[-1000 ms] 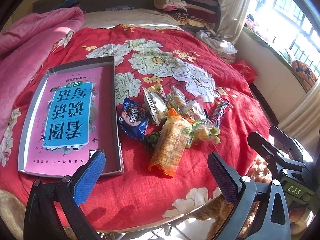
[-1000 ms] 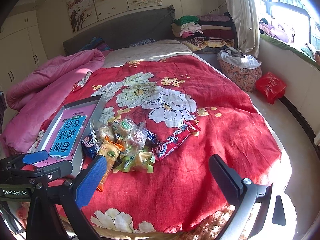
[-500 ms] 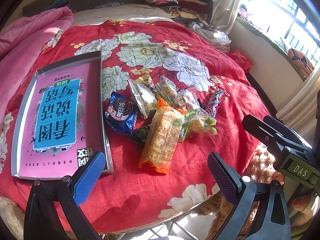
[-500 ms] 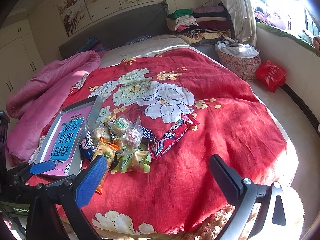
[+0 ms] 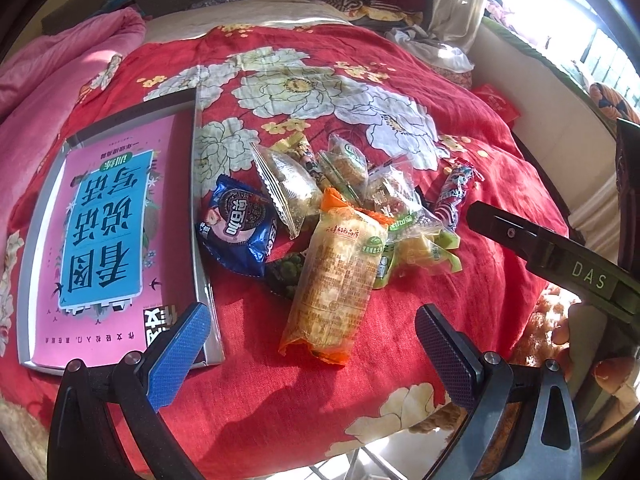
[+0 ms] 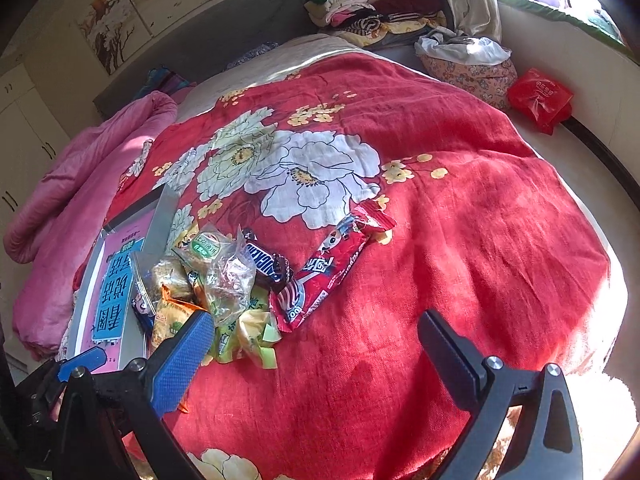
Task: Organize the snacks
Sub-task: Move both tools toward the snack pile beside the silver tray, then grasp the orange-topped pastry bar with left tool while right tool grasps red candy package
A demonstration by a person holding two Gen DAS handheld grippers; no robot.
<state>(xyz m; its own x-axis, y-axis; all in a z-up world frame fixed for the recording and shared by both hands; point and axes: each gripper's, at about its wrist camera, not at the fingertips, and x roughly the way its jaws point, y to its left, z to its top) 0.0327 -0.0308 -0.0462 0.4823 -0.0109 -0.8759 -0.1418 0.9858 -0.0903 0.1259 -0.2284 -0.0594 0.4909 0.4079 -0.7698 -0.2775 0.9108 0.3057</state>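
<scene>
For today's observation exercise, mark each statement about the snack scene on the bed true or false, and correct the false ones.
1. Both grippers are open and hold nothing. True: the left gripper and the right gripper show wide gaps between their fingers.
2. The tray already holds several snacks. False: only a pink book lies in it.
3. The orange packet lies nearest the left gripper. True.
4. The blue Oreo packet lies at the far right of the pile. False: it lies on the tray's side.
5. The long red packet lies in the tray. False: it lies on the red bedspread.
</scene>
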